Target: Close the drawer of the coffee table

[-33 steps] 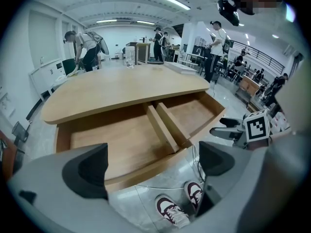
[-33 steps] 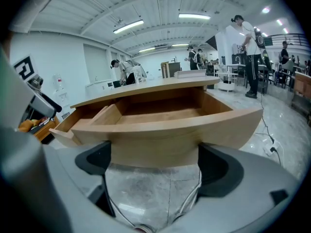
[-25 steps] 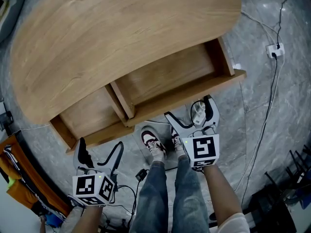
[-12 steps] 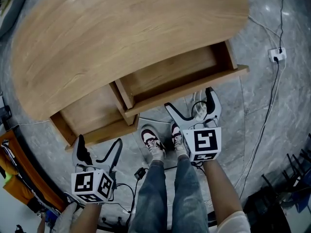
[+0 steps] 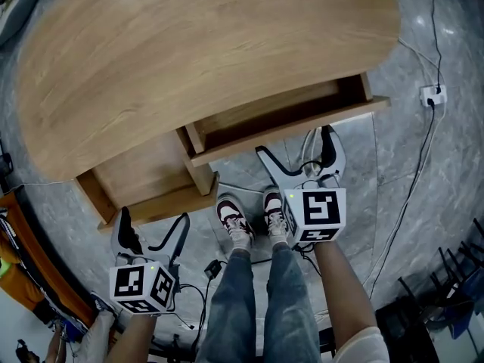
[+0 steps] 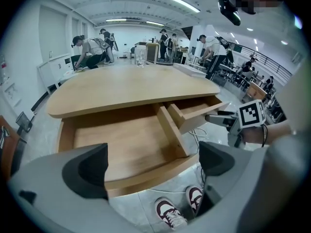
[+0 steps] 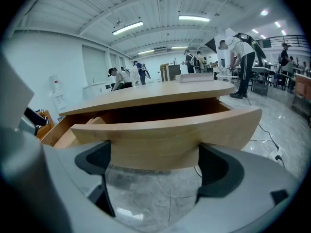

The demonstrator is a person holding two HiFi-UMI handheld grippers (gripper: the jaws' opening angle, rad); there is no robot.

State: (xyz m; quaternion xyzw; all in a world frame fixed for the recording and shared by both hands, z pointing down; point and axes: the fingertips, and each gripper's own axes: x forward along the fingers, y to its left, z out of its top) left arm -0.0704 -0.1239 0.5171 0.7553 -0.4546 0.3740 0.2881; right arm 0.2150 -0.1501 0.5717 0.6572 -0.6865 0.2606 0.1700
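Bright, even light pours down from long white ceiling strip lights [image 7: 194, 18], plain in both gripper views, and the polished grey marble floor [image 5: 454, 36] throws back soft patches of glare. Deep shadow sits inside the open light-wood drawer [image 7: 165, 135], under the oval wooden tabletop [image 7: 146, 93]. Both gripper views bend hard at the rims, fisheye style, with black corners and a soft, unfocused near foreground.

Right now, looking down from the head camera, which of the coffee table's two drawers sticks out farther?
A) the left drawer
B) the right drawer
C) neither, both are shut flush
A: the left drawer shows its whole wooden floor, while the right drawer shows only a narrow dark strip behind its front, where the right gripper sits with jaws apart.
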